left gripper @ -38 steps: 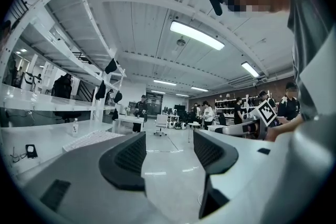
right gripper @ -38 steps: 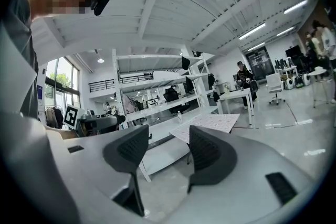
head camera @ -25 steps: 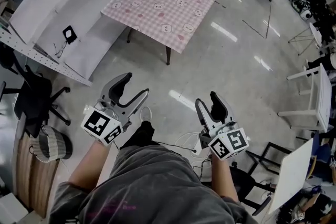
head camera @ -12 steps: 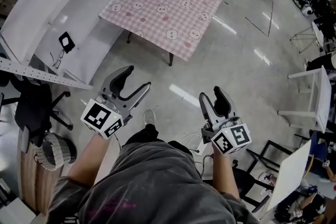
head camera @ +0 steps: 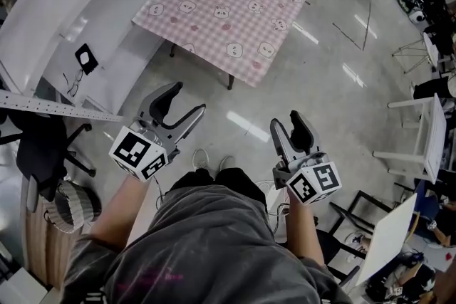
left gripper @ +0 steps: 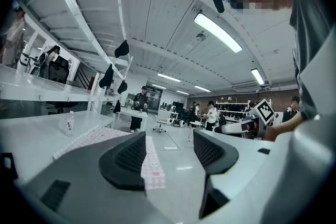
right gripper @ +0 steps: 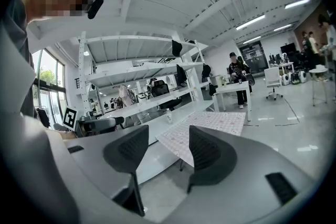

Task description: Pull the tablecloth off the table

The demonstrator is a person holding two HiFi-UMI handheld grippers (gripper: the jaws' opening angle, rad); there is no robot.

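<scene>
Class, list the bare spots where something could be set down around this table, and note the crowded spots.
Free: the whole pink checked tablecloth; the glossy grey floor beside it. Crowded: the right edge, with white desks.

The left gripper (head camera: 184,100) and right gripper (head camera: 286,119) hover, fingers (head camera: 165,97) seemingly spread, well apart from the checked tablecloth (head camera: 224,7).

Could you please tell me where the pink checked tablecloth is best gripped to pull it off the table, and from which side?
Probably take the hem that hangs along the near edge of the tablecloth, the left gripper and right gripper one toward each end, coming from the person's side. That edge droops free below the tabletop, and nothing stands on the cloth.
</scene>
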